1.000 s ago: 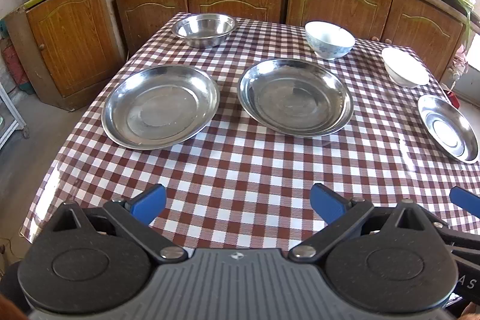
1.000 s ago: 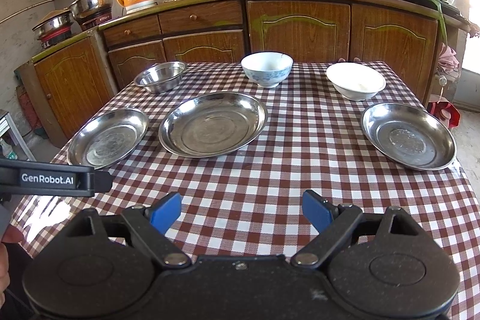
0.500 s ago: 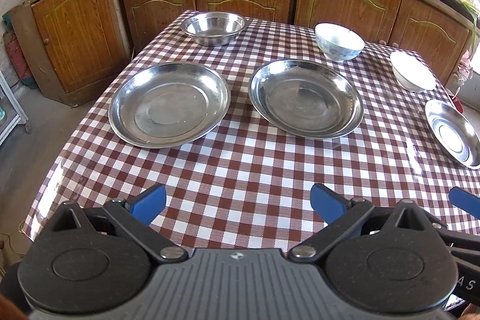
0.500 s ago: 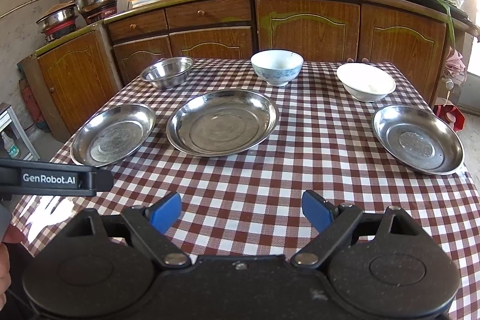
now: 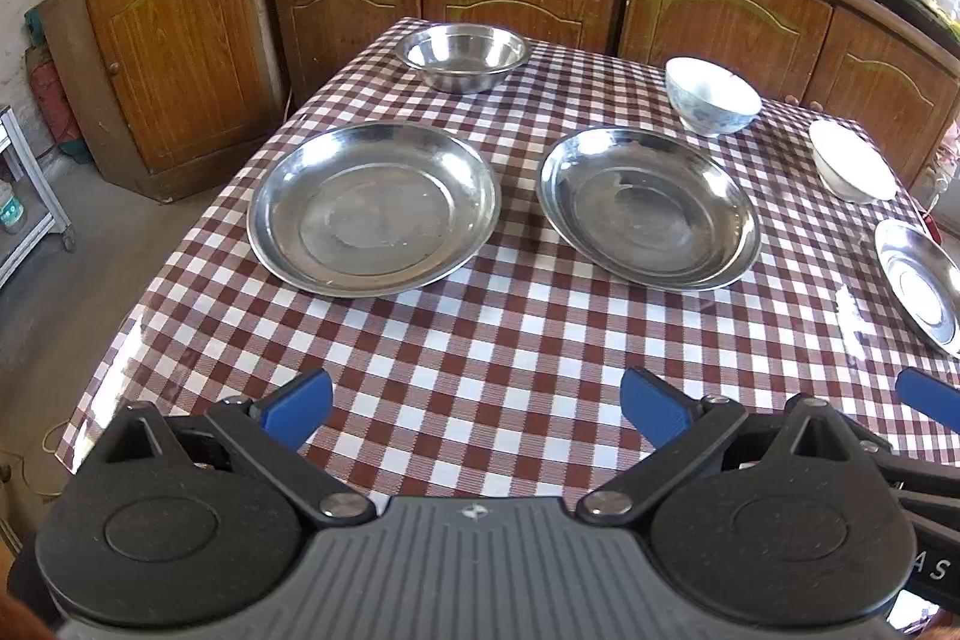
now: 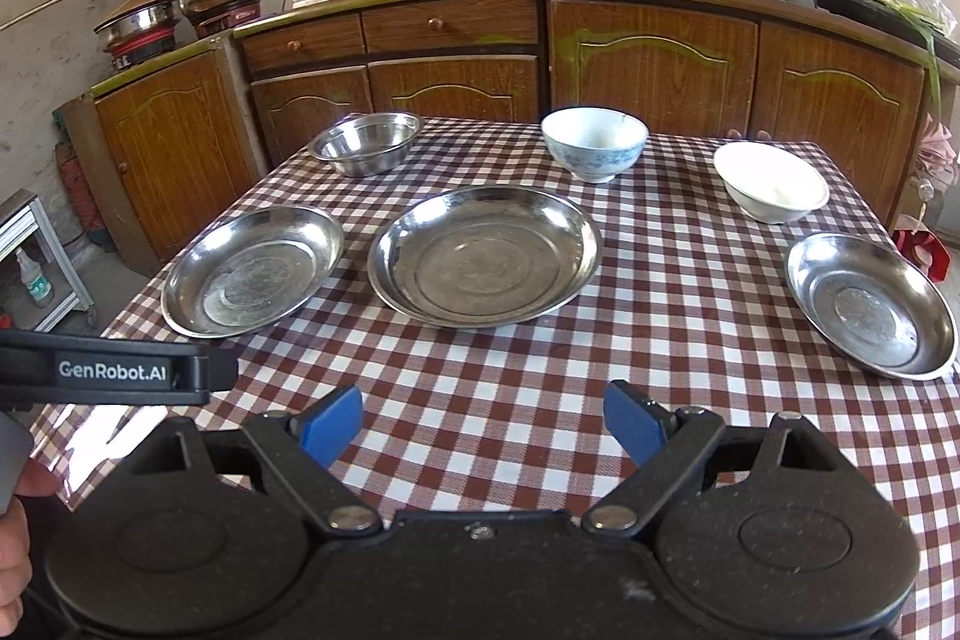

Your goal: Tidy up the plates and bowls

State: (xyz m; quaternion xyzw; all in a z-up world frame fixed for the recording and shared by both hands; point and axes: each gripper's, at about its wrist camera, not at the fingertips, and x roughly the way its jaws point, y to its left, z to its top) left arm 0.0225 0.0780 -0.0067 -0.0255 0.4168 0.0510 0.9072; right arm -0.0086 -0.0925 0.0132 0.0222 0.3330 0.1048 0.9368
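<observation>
On the checked tablecloth [image 6: 660,280], three steel plates and three bowls are laid out, untouched.

Both the left gripper [image 5: 474,400] and right gripper [image 6: 483,418] are held wide open and empty, well short of the middle plate [image 6: 485,256]. Beyond that plate the steel bowl [image 6: 366,142], patterned bowl [image 6: 594,145] and white bowl [image 6: 771,181] are set; the left plate [image 6: 252,271] and right plate [image 6: 870,304] are seen beside it.

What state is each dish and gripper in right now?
Left gripper: open, empty.
Right gripper: open, empty.
Left plate: upright, empty.
Middle plate: upright, empty.
Right plate: upright, empty.
Steel bowl: upright, empty.
Blue bowl: upright, empty.
White bowl: upright, empty.
</observation>
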